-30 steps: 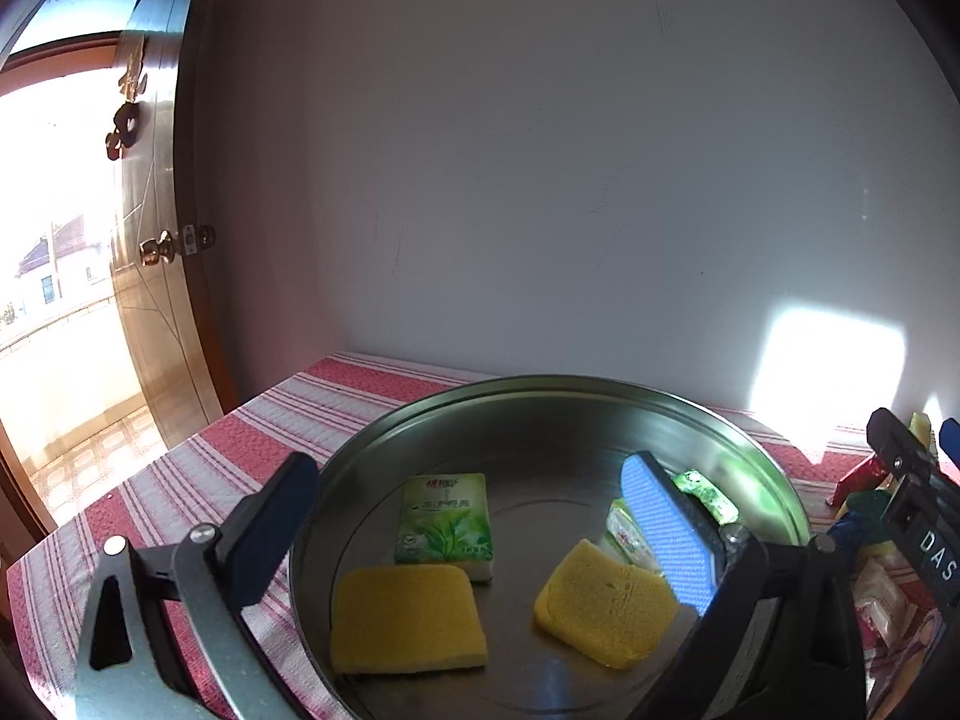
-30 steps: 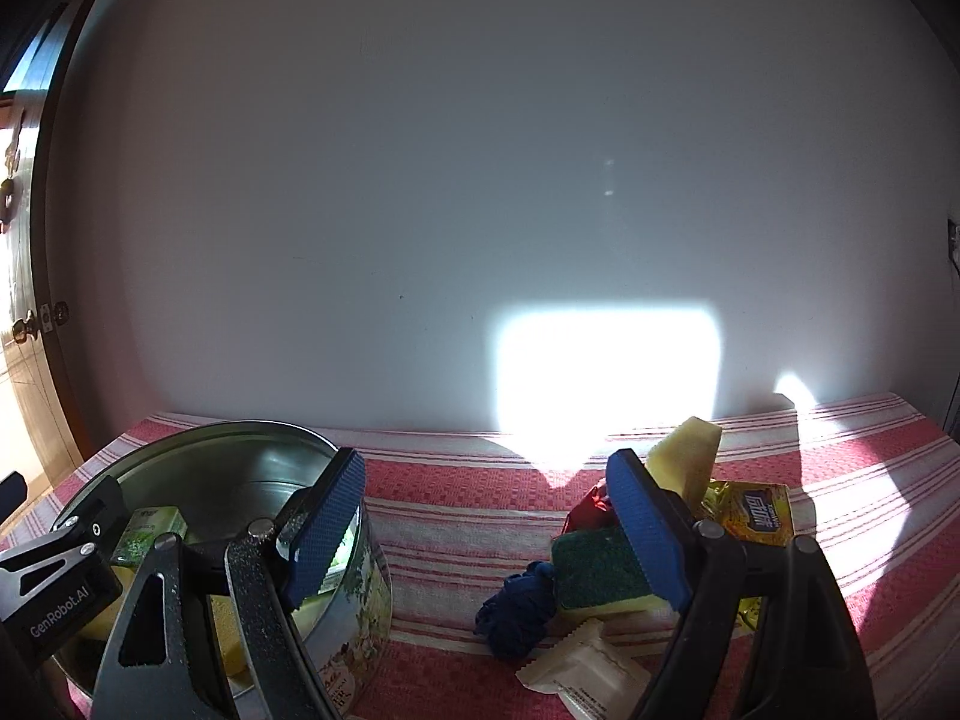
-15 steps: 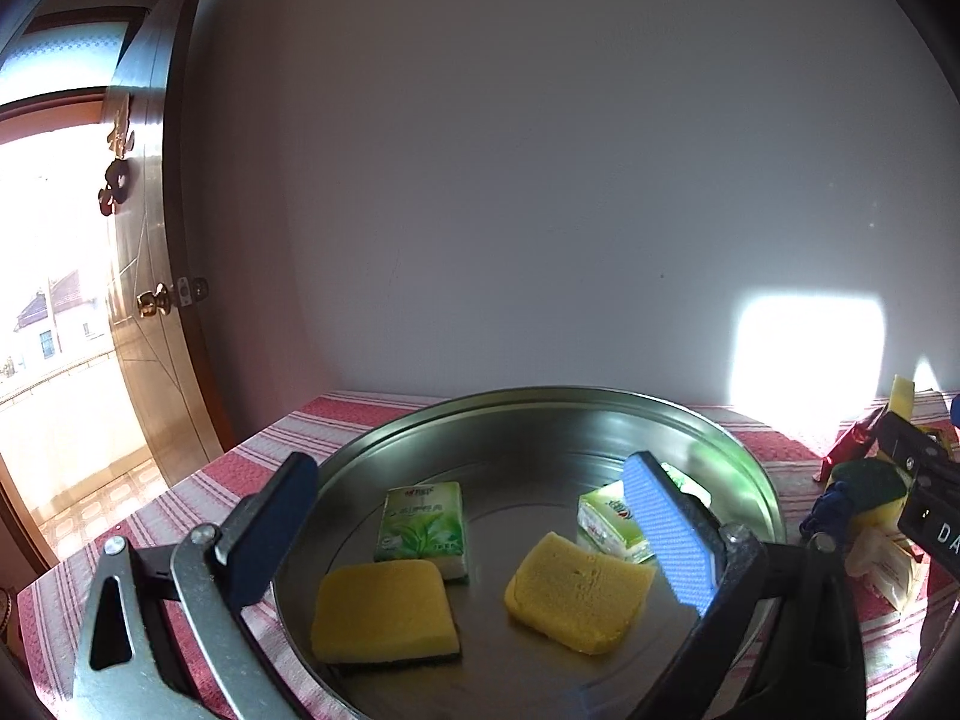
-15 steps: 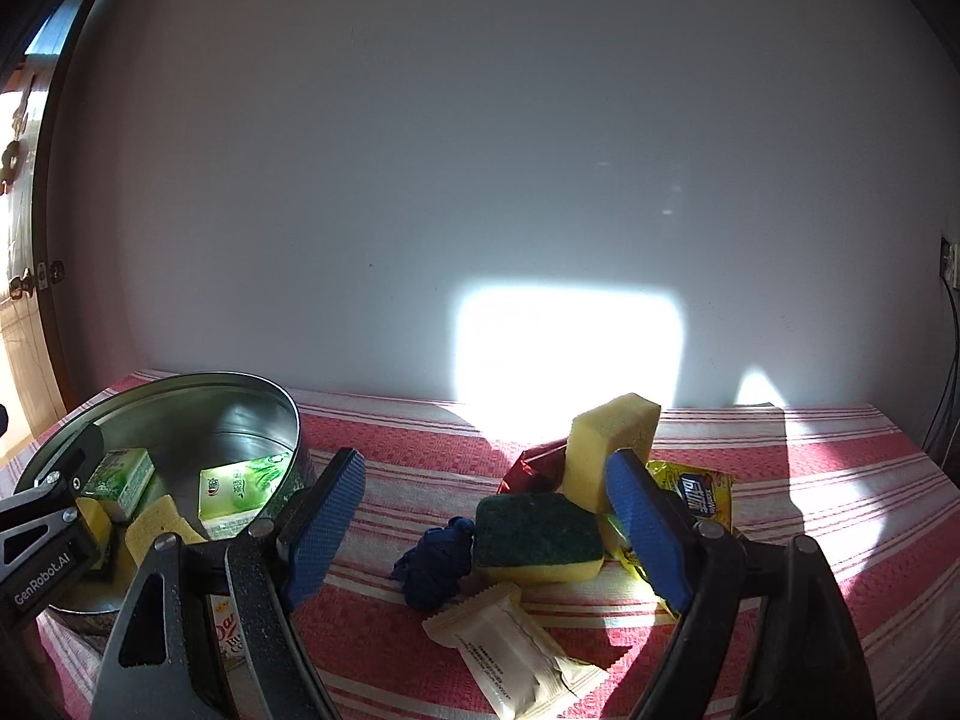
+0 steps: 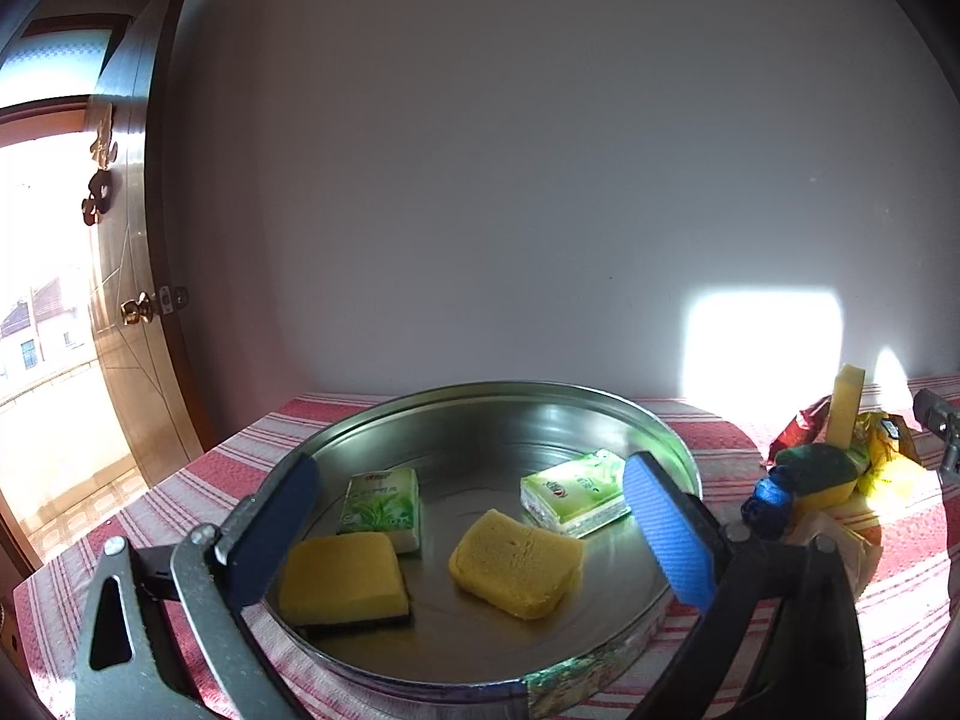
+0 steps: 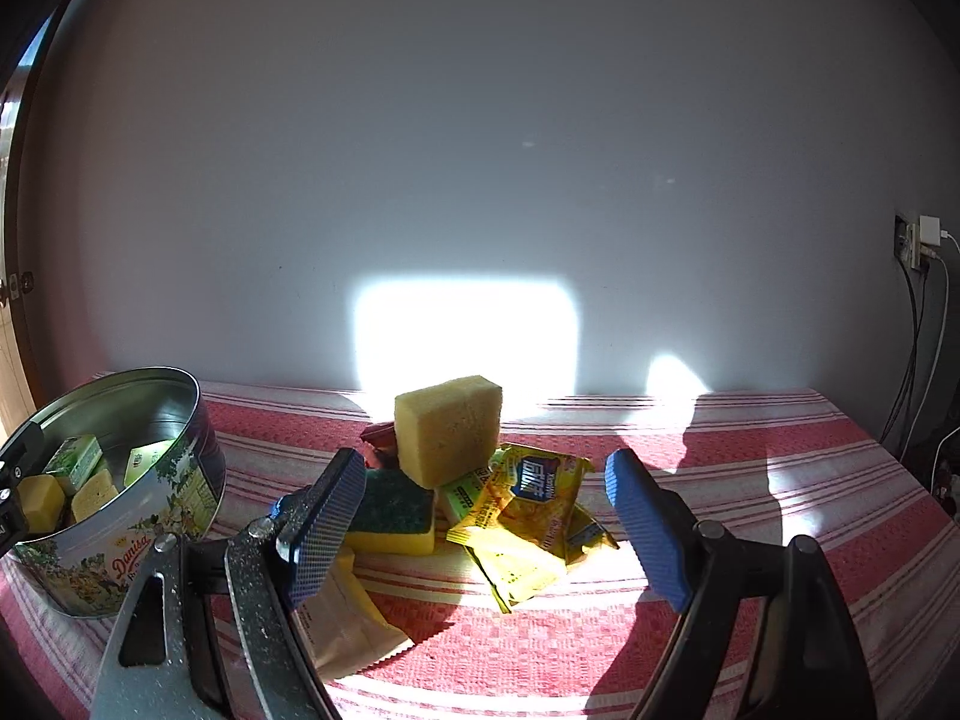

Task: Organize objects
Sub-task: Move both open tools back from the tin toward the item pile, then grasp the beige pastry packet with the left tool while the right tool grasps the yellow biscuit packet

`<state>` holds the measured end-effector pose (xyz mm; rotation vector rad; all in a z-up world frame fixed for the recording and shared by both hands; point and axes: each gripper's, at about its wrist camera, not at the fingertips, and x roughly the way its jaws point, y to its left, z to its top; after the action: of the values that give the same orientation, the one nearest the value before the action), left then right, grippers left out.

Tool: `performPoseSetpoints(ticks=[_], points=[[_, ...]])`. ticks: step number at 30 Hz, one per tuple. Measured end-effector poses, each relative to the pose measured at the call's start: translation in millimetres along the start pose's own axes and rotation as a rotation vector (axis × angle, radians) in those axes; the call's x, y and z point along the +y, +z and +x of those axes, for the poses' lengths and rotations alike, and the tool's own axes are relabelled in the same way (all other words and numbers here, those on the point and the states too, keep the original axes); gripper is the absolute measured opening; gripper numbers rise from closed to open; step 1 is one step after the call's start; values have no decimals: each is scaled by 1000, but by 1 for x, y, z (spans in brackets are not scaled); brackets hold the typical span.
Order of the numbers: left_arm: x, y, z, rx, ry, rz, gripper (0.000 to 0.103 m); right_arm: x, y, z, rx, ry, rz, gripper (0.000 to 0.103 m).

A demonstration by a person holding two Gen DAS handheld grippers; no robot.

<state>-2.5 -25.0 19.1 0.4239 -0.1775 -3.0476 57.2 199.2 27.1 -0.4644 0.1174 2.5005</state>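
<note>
Judging by what lies where, the sorting is partly done. The round metal biscuit tin (image 5: 672,450) on the red-striped tablecloth (image 6: 750,480) already holds four things: two green tissue packs, one at the back left (image 5: 381,504) and one at the right (image 5: 573,495), a yellow sponge with a dark scouring underside (image 5: 342,579) at the front left, and a plain yellow sponge (image 5: 516,564) in the middle.

Outside the tin, well apart from it to its right, a pile waits: a yellow sponge block (image 6: 449,429) propped on top, a green-topped scouring sponge (image 6: 393,507) under it, yellow snack packets (image 6: 528,501), a pale sachet (image 6: 342,618) at the front, a red wrapper (image 6: 378,441) behind and something dark blue (image 5: 768,498), perhaps a knotted cloth, though the view is too poor to be sure.

The left gripper (image 5: 474,516) hangs over the tin with its jaws spread wide and nothing between them. The right gripper (image 6: 486,525) faces the pile, jaws likewise wide apart and empty, the snack packets lying between its fingers in view.

Roughly half the objects look to be left.
</note>
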Motion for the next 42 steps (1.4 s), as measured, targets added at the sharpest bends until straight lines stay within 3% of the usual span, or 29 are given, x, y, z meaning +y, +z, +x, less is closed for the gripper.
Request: performPoseSetpoints(ticks=[6, 13, 17, 21, 23, 25, 32, 36, 38, 40, 42], points=[[-35, 1, -13, -1, -68, 46, 103, -43, -2, -1, 7, -54, 30, 84], [-89, 2, -20, 51, -155, 99, 103, -71, -3, -3, 18, -77, 27, 84], [-125, 1, -16, 136, -208, 113, 102, -82, -3, 1, 36, -61, 26, 84], [-156, -2, 0, 270, -236, 103, 102, -93, -4, 1, 46, -57, 20, 84], [-168, -5, 11, 347, -237, 85, 97, -98, -4, 3, 53, -58, 15, 84], [-177, -10, 22, 425, -229, 64, 88, -102, -3, 3, 59, -60, 12, 84], [-191, -26, 54, 629, -230, -37, 86, -117, 0, 7, 89, -36, 55, 84], [-197, -28, 54, 638, -228, -32, 83, -125, 0, 12, 117, -18, 105, 84], [-195, -28, 51, 627, -250, -49, 75, -126, -1, 15, 135, -14, 115, 84], [-188, -28, 49, 611, -294, -87, 42, -127, -2, 16, 145, -10, 117, 84], [-179, -29, 50, 608, -330, -128, 37, -126, -4, 18, 151, -13, 112, 84]])
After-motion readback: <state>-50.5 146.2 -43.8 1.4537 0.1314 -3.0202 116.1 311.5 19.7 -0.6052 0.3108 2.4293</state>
